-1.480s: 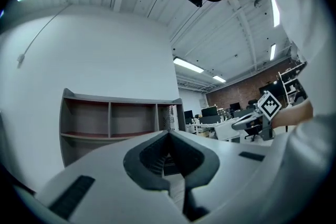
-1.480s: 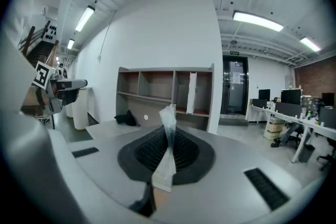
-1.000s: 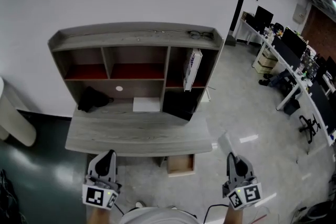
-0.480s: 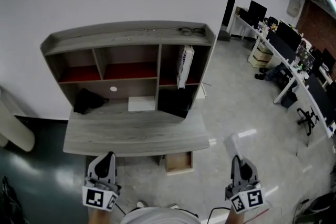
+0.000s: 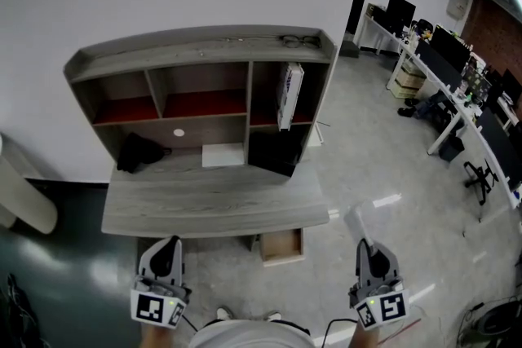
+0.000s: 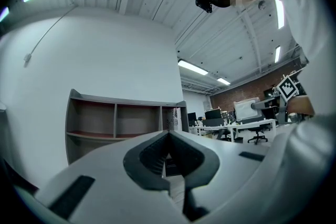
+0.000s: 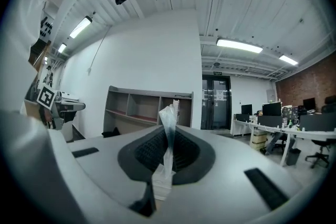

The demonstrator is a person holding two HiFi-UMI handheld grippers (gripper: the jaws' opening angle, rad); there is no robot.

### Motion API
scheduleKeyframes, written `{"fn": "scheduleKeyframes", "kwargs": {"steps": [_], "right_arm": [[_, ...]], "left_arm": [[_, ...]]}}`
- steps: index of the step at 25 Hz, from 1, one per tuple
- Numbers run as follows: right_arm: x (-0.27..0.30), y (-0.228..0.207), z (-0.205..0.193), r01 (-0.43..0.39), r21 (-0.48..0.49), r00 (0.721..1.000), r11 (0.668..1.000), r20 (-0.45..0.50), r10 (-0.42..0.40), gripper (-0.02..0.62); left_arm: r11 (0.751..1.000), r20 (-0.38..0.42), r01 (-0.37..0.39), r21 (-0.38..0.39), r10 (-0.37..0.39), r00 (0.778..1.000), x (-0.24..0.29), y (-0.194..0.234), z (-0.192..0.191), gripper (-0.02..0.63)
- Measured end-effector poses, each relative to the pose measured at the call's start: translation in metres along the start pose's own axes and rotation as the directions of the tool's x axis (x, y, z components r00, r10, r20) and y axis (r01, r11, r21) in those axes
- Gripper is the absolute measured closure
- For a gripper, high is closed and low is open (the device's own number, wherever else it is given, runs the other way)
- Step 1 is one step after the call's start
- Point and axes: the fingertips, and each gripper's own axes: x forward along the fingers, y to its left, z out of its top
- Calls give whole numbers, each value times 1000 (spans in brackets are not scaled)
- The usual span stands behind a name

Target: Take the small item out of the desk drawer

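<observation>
Left gripper (image 6: 168, 134): fingers pressed together, nothing in them. Right gripper (image 7: 168, 132): fingers pinched tight on the small clear packet (image 7: 169, 113), out of the open drawer (image 5: 281, 245), just right of the tabletop (image 5: 212, 209). Basically unchanged from a second ago.

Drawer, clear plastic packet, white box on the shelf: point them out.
drawer (image 5: 282, 247), head view, its open inside.
clear plastic packet (image 7: 169, 117), right gripper view, twisted part above the jaws.
white box (image 5: 290, 94), head view, its printed face.
</observation>
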Motion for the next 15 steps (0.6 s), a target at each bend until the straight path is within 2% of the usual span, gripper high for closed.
{"fn": "scheduleKeyframes", "kwargs": {"steps": [15], "right_arm": [[-1,26,0,-24,-56,1000,998,-18,23,566]], "left_arm": [[1000,-6,0,-9,0,1000,-20,6,-5,589]]}}
